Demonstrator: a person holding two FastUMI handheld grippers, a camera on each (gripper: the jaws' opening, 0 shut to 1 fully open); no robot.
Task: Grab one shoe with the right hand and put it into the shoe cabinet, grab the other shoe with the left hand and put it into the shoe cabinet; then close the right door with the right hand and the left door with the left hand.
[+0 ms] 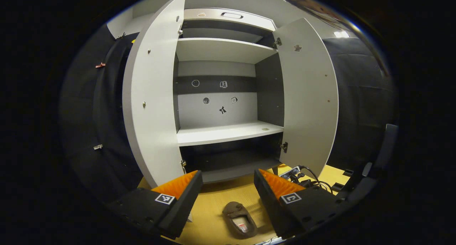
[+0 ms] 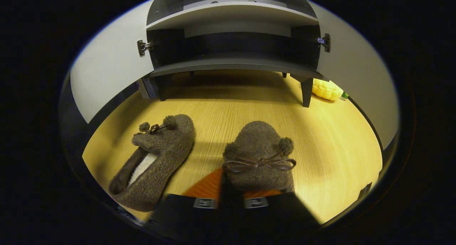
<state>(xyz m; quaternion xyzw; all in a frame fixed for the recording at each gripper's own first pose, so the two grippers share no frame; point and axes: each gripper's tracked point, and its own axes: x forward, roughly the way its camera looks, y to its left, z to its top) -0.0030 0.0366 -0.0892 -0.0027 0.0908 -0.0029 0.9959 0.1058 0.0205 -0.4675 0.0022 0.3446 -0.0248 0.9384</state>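
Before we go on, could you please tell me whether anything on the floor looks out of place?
A yellow corn-shaped object lies beside the cabinet's leg, unrelated to the shoes, and a power strip with tangled cables sits by the open right door.

Left gripper view: held high, well back, facing straight into the open cabinet (image 1: 228,95), floor (image 1: 213,209) below the left claw (image 1: 228,186). Right gripper view: low, near the floor (image 2: 338,138), tilted down; cabinet's bottom shelf (image 2: 235,65) ahead of the right claw (image 2: 231,193). Shared: cabinet bottom, floor.
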